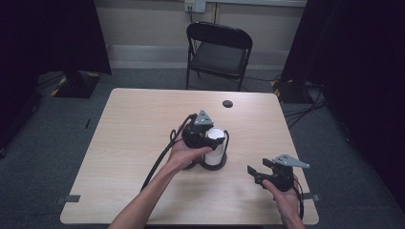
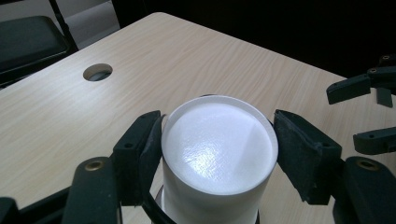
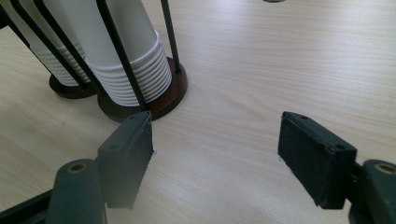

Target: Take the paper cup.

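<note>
left gripper [image 2: 217, 156]: clamped on top cup [image 2: 217, 147] of stack in holder [image 3: 161, 100], mid-table [image 1: 143, 124] | right gripper [image 3: 217, 154]: wide, empty, idle near edge | done: cup gripped | left: lift it off stack

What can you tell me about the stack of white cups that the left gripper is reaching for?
The stack of white cups stands upside down in a holder with thin black rods and a dark round base, on the table. The cups look like paper; their rolled rims pile up near the base. The left gripper has its jaws at both sides of the top cup.
</note>
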`<state>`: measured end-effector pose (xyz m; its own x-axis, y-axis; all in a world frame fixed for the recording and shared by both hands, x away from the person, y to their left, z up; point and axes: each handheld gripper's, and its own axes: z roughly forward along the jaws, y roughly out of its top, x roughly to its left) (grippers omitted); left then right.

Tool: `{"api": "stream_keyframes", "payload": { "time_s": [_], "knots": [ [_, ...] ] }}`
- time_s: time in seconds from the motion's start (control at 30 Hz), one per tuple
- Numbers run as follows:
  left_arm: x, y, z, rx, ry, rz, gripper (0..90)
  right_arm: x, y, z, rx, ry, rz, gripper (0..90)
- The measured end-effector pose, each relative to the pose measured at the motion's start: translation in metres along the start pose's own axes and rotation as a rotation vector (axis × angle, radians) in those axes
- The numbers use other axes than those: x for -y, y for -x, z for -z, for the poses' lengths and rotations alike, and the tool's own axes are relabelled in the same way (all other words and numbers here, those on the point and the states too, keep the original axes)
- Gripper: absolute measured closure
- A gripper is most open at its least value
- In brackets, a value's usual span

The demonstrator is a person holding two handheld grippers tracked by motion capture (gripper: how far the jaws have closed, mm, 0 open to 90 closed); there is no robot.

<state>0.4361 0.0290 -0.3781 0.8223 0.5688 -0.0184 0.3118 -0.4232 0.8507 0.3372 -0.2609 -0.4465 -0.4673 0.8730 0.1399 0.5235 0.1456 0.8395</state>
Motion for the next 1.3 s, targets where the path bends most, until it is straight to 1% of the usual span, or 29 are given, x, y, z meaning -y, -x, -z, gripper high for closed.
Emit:
{"api": "stream_keyframes", "payload": {
  "time_s": [0.1, 0.13, 0.3, 0.4, 0.47, 0.53, 0.57, 0.7, 0.8, 0.93, 1.07, 1.17, 1.2, 1.3],
  "knots": [
    [0.0, 0.0, 0.0, -0.001, 0.002, 0.002, 34.9, 0.0, 0.0, 0.0, 0.001, 0.001, 0.001, 26.3],
    [0.0, 0.0, 0.001, 0.001, 0.007, 0.011, 35.1, 0.0, 0.001, 0.0, 0.002, -0.001, -0.001, 26.3],
    [-0.001, 0.0, 0.002, 0.002, 0.013, 0.015, 35.5, 0.0, 0.001, -0.001, 0.001, -0.003, -0.001, 26.3],
    [-0.001, -0.001, 0.002, 0.009, 0.017, 0.021, 35.6, 0.0, 0.001, -0.001, 0.001, -0.004, -0.003, 26.3],
    [-0.001, -0.002, 0.003, 0.002, 0.035, 0.034, 35.9, 0.0, 0.002, -0.002, 0.002, -0.002, -0.001, 26.3],
    [-0.001, -0.002, 0.004, 0.003, 0.041, 0.037, 35.9, 0.0, 0.002, -0.002, 0.001, -0.005, -0.001, 26.3],
    [-0.002, -0.002, 0.004, 0.005, 0.048, 0.03, 35.9, 0.0, 0.002, -0.002, 0.001, -0.005, -0.001, 26.3],
    [-0.003, -0.003, 0.008, 0.008, 0.07, 0.045, 35.9, -0.001, 0.001, -0.002, -0.003, -0.002, 0.003, 26.3],
    [-0.004, -0.002, 0.011, 0.0, 0.088, 0.044, 35.9, -0.001, 0.0, -0.002, -0.001, -0.004, 0.005, 26.3],
    [-0.005, -0.003, 0.014, -0.001, 0.099, 0.047, 35.9, -0.001, 0.0, -0.002, 0.001, -0.003, 0.004, 26.3],
    [-0.005, -0.005, 0.016, 0.01, 0.12, 0.051, 36.0, -0.001, 0.0, -0.002, 0.001, -0.008, 0.003, 26.3],
    [-0.006, -0.005, 0.017, 0.013, 0.132, 0.047, 36.0, -0.001, 0.0, -0.002, 0.002, -0.007, 0.003, 26.3],
    [-0.007, -0.006, 0.019, 0.018, 0.146, 0.056, 36.0, 0.0, 0.0, -0.003, 0.002, -0.008, -0.001, 26.3],
    [-0.007, -0.007, 0.021, 0.017, 0.153, 0.051, 36.0, 0.0, 0.0, -0.003, 0.002, -0.008, 0.002, 26.3]
  ]
}}
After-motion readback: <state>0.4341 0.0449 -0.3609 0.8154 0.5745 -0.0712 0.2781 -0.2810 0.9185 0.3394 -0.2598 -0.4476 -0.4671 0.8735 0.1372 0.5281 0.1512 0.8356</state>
